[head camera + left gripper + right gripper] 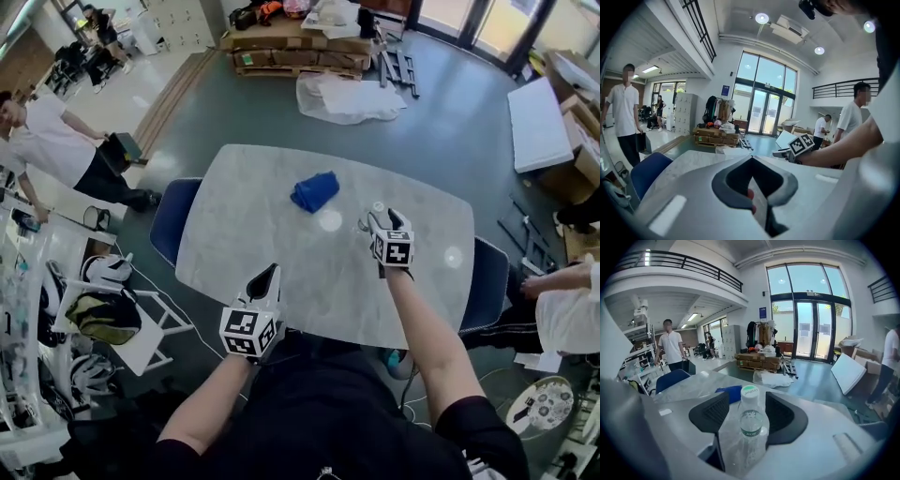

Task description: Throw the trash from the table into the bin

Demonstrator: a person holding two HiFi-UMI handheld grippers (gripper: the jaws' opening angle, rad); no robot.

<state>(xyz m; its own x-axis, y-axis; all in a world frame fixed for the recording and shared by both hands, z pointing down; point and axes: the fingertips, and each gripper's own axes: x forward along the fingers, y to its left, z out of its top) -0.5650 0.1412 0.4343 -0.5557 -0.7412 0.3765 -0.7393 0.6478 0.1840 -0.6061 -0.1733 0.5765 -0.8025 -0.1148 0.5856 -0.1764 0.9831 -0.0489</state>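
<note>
Right gripper view shows the right gripper (747, 399) with its 2 jaws apart and a clear plastic bottle (751, 426) upright between them, neither pad pressing on it. Just beyond the left jaw, a blue cloth (731, 393) lies on the marble table (684, 387). The left gripper (751, 159), nearer the table's edge, has its jaws together at the tips.

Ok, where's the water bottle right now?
The bottle sits on the table, right side in the head view, between the open jaws of the right gripper, blue cloth beyond it to the left.
</note>
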